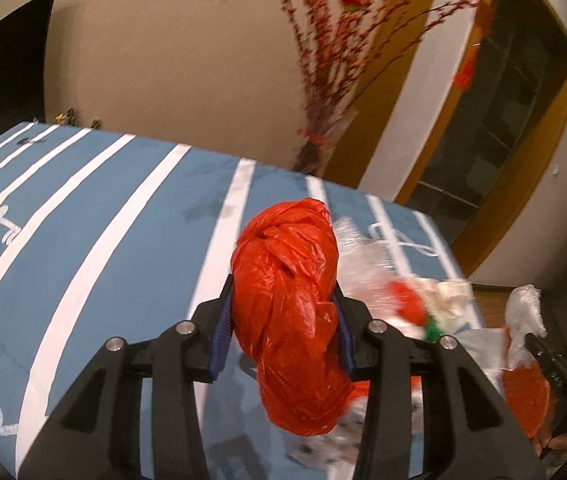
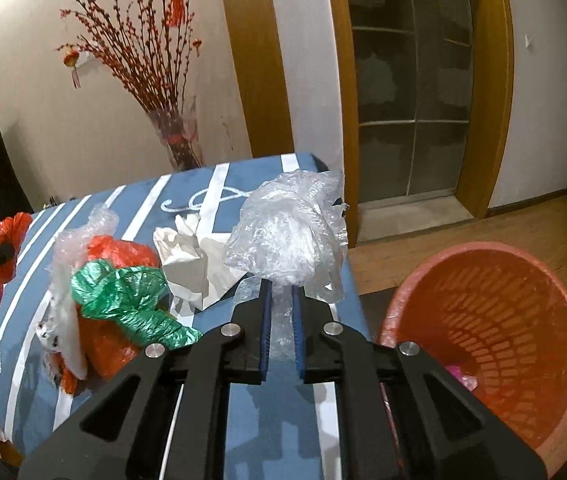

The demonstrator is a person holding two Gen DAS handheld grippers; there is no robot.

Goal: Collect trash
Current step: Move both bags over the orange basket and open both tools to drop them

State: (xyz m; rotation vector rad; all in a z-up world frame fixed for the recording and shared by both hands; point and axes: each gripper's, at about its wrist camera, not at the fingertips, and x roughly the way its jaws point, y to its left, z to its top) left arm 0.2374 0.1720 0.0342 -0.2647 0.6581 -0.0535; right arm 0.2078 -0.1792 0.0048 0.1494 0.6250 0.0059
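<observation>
My left gripper (image 1: 283, 300) is shut on a crumpled red plastic bag (image 1: 289, 304), lifted above the blue striped tablecloth (image 1: 95, 216); the same red plastic bag (image 2: 1, 256) shows at the far left of the right wrist view. My right gripper (image 2: 281, 292) is shut on a wad of clear plastic film (image 2: 289, 232), held above the table's right end. On the cloth lie a green plastic bag (image 2: 123, 292), an orange bag (image 2: 123, 252), white crumpled paper (image 2: 187, 260) and more clear film (image 2: 67, 264). An orange mesh waste basket (image 2: 483, 336) stands on the floor to the right.
A glass vase of red-budded branches (image 2: 175, 136) stands behind the table by the wall. A wood-framed glass door (image 2: 411, 92) is behind the basket, with wooden floor (image 2: 523, 220) in front of it. A dark screen (image 1: 7, 60) hangs at the left wall.
</observation>
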